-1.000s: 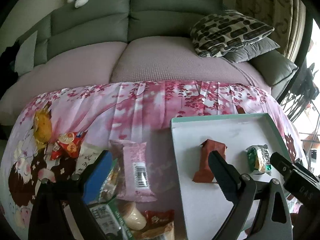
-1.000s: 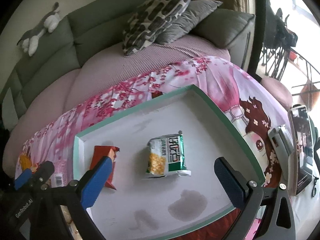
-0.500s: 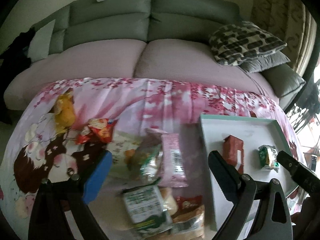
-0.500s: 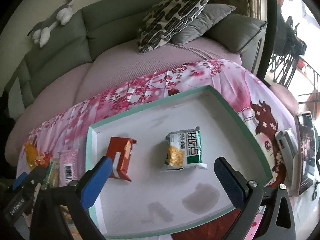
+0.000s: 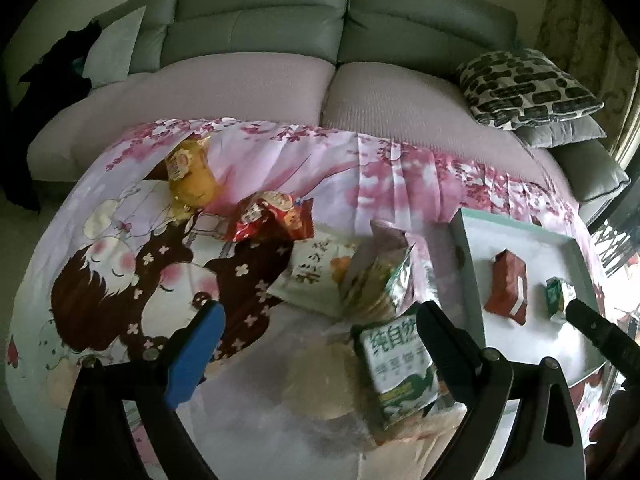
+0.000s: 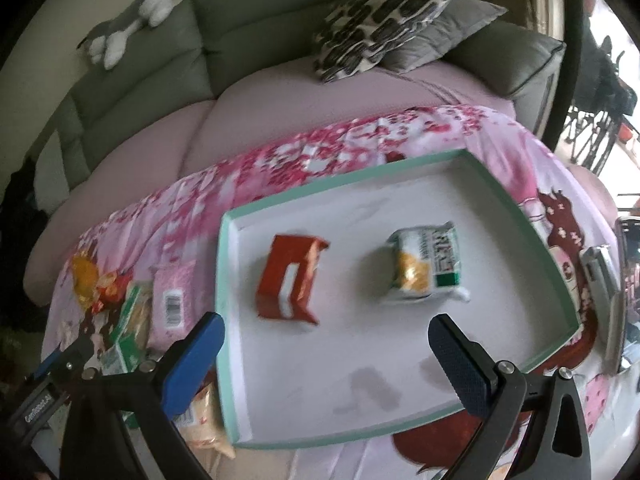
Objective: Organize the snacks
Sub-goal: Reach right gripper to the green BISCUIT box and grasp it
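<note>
Mint-rimmed tray (image 6: 224, 280) holds only the red packet (image 6: 290, 280) and green packet (image 6: 424, 266), so with both jaws spread empty, you've the pile (image 5: 360, 280) at nine o'clock left.

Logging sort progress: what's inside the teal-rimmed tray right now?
The tray holds two snacks, lying apart: a red packet and a green-and-white packet. The rest of its floor is bare apart from faint stains. The near corners sit behind the open right gripper.
</note>
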Action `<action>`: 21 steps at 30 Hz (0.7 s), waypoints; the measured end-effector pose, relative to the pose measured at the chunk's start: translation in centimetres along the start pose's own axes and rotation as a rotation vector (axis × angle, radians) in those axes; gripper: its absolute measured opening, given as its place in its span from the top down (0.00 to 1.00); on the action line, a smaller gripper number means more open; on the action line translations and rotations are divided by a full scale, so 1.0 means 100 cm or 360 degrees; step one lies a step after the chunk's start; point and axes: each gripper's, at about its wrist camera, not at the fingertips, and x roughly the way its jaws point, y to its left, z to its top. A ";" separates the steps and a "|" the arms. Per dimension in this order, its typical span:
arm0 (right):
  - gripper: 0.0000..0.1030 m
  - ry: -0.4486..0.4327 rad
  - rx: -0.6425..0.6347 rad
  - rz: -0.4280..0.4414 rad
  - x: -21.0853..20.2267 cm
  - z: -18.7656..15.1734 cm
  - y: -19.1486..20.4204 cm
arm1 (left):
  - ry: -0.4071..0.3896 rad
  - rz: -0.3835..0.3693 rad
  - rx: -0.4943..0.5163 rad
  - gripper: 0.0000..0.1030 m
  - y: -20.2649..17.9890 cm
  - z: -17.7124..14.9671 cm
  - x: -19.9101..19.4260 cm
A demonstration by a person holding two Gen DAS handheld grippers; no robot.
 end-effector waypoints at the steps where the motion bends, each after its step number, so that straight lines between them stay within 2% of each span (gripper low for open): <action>1: 0.00 0.0010 -0.0008 0.0002 0.000 -0.003 0.004 | 0.0006 0.0009 -0.0003 0.06 0.002 -0.001 -0.001; 11: 0.00 0.0077 -0.0126 0.0114 0.004 -0.016 0.047 | 0.0143 -0.0069 -0.0199 0.06 0.035 -0.016 0.003; 21: 0.00 0.0152 -0.0368 0.0195 0.010 -0.036 0.102 | 0.0220 -0.0102 -0.0376 0.07 0.067 -0.027 0.012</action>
